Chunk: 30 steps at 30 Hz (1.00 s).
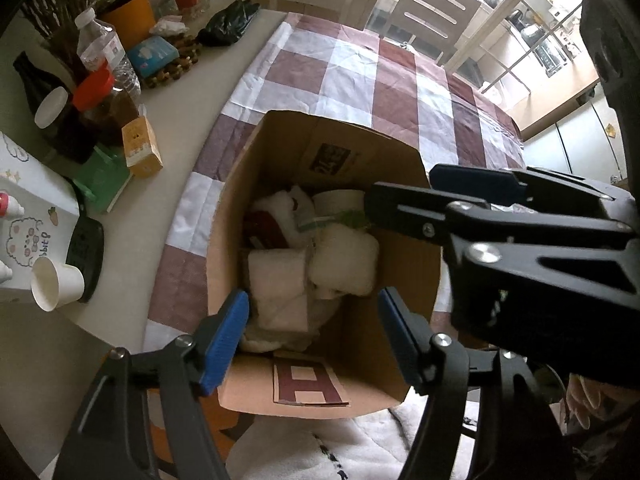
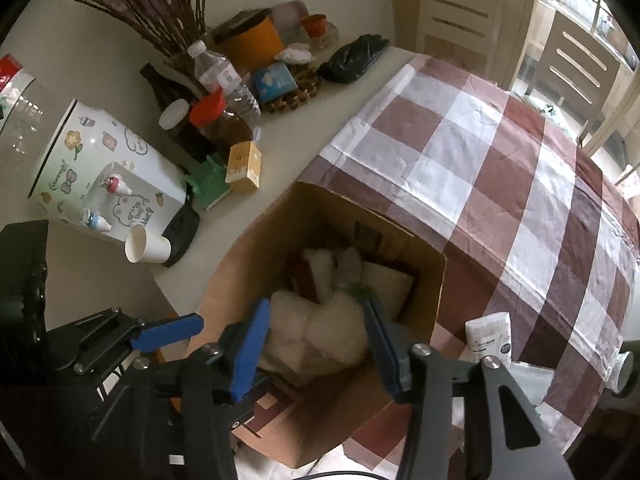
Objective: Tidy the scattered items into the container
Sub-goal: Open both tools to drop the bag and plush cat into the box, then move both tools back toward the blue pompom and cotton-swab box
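While both tools hang over the open cardboard box [image 1: 320,152], nothing is held.

Below the left tool [image 1: 312,336], its blue pads parted with nothing pressed between them, soft white rolled cloths [image 1: 344,264] are seen bunched in the box; light, yielding handling is judged likely, best pinched across a folded bulk. The right tool [image 2: 316,344] is likewise parted and empty. Just beyond its right pad, on the checked cloth [image 2: 480,140], a small white packet [image 2: 490,334] lies outside the box: smooth, probably light, best taken across its narrow sides.
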Each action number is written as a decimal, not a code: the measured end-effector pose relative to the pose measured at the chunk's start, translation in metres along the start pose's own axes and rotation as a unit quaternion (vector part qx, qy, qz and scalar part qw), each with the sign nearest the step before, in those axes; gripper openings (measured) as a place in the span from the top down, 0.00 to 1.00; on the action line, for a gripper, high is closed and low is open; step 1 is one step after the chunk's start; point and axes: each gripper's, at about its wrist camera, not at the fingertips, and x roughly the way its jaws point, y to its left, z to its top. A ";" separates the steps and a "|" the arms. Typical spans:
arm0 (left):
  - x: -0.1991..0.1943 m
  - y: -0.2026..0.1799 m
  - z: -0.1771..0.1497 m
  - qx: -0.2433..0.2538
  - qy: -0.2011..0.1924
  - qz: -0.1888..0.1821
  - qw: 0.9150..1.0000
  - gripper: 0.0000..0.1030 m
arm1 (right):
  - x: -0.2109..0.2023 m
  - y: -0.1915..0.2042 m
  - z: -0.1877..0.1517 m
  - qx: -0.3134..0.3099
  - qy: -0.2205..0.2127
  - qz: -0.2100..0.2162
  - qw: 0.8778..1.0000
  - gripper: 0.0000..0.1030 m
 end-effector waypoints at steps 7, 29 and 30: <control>-0.002 -0.004 -0.003 0.004 -0.001 0.003 1.000 0.33 | -0.003 -0.007 -0.005 0.016 0.004 -0.009 1.000 0.45; -0.006 -0.052 -0.022 0.062 0.005 0.019 0.998 0.30 | -0.028 -0.054 -0.066 0.092 0.003 -0.041 0.995 0.45; -0.007 -0.055 -0.023 0.066 0.005 0.020 0.998 0.30 | -0.030 -0.056 -0.068 0.096 0.002 -0.041 0.995 0.45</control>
